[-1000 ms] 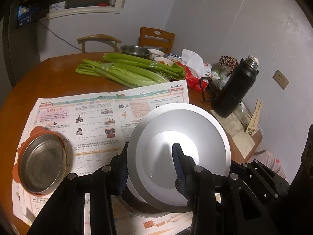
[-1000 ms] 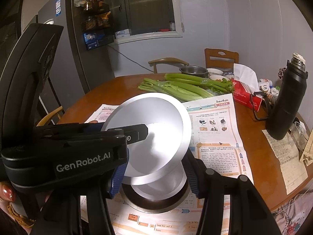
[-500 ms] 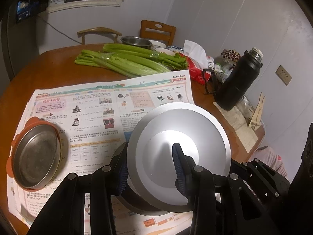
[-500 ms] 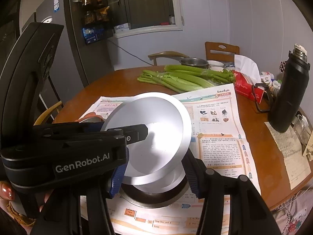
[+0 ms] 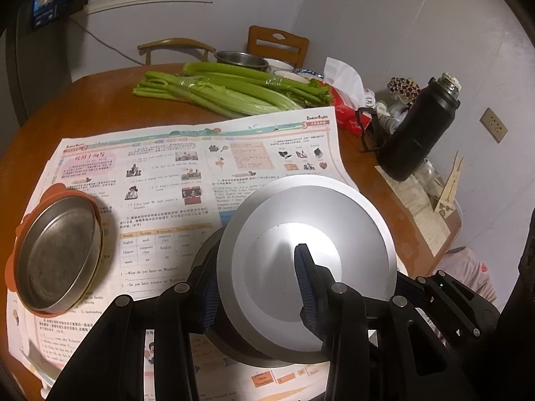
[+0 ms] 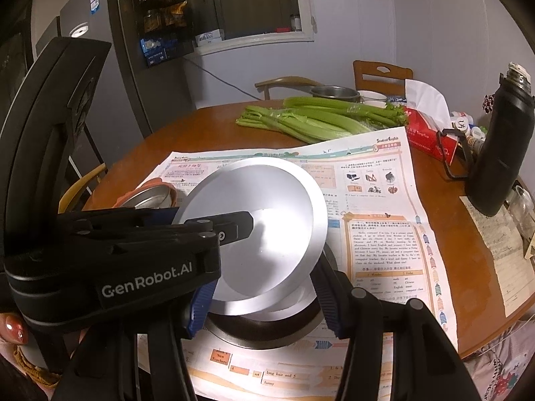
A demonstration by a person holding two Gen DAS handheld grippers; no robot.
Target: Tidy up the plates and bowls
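Left tongs [image 5: 257,287] clamp the silver plate [image 5: 306,264] by its rim, tilted, face toward the right tongs [image 6: 264,297], which straddle it open, above a dark bowl [image 6: 264,329] on the newspaper-covered worktop [image 5: 57,113]

Dim indoor light from above; glare whitens the tilted silver plate [image 5: 306,260] centre. Fisheye bending and dark vignetting mark both views' edges; newspaper [image 6: 378,207] print stays sharp.

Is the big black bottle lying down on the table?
No, the tall black bottle stands upright on the round wooden table, with its cap at the top.
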